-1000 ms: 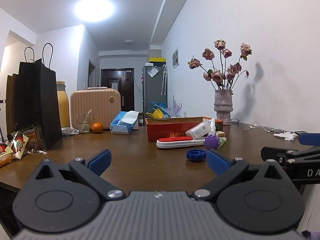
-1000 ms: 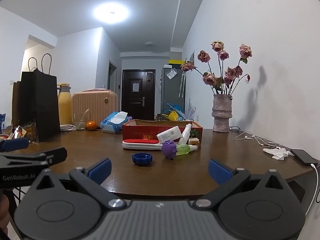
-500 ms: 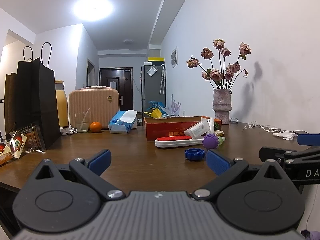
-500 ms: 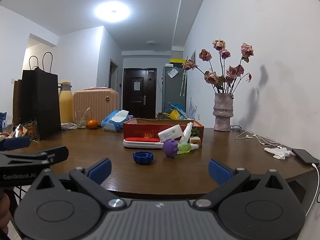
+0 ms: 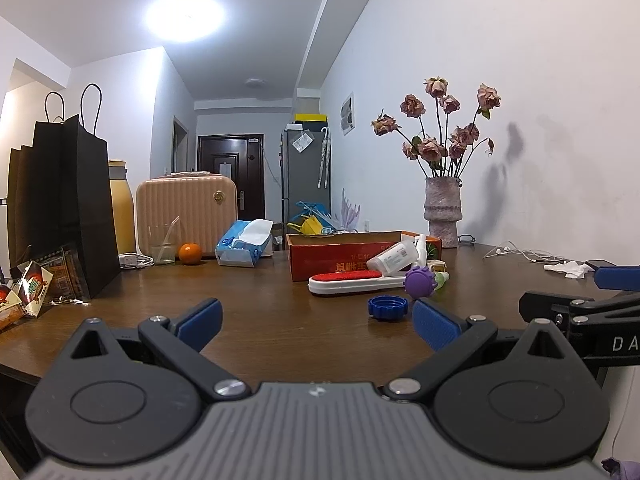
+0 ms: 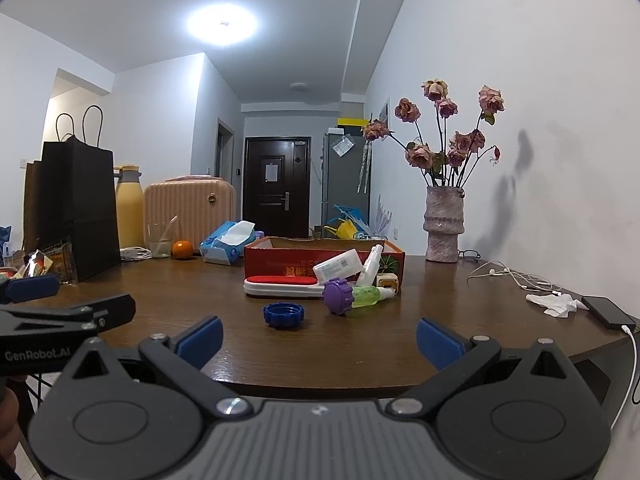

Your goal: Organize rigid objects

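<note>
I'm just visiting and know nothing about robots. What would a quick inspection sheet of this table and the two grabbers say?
Surface: brown wooden table, glossy.
Job's things: red box; in front, red-topped brush, blue cap, purple-capped green bottle, two white bottles leaning on the box.
Clutter: black paper bag, pink case, orange, tissue pack, vase of roses, phone.
Grippers: left gripper and right gripper open, holding nothing.
Cables: white earphones; charging cable at the phone.
Surroundings: white walls, dark door, ceiling light.

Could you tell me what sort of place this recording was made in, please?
Most likely a private flat: a wooden table with a vase of dried roses, a small suitcase, and a hallway with a front door and fridge.
</note>
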`<state>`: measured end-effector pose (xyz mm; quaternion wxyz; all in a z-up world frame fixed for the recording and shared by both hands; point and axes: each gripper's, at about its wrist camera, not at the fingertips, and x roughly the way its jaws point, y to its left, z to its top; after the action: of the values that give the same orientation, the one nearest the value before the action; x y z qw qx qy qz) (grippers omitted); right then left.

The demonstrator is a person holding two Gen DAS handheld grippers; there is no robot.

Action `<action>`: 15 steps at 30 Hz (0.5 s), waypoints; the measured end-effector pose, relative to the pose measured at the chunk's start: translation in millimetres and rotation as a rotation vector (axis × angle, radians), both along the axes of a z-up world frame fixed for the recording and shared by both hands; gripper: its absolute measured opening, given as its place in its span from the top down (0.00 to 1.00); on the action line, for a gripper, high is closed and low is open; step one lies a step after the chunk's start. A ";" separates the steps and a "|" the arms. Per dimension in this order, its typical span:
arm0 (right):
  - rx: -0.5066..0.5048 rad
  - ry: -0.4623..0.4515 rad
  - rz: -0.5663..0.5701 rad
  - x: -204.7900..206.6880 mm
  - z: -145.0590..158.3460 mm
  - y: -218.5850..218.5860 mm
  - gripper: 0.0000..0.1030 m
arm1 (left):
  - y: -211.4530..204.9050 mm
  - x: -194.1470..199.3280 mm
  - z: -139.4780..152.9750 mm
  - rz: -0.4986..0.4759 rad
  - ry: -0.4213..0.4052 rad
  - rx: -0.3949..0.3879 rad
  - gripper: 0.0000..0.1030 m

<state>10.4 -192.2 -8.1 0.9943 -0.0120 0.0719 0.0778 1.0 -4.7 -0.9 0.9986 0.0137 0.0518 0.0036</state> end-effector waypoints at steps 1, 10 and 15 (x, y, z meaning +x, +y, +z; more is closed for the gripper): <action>0.002 0.000 0.000 -0.3 0.1 -0.2 0.00 | -0.2 0.1 -0.1 0.000 0.000 0.000 0.00; 0.003 0.000 -0.001 -1.1 0.0 -0.4 0.00 | 0.4 0.9 -0.6 -0.007 0.001 0.001 0.00; 0.006 0.002 -0.003 -0.2 0.1 -1.2 0.00 | 1.1 1.8 -1.3 -0.013 0.004 0.003 0.00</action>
<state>10.3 -193.4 -8.0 0.9944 -0.0088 0.0725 0.0766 2.7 -3.6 -2.2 0.9984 0.0156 0.0538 -0.0030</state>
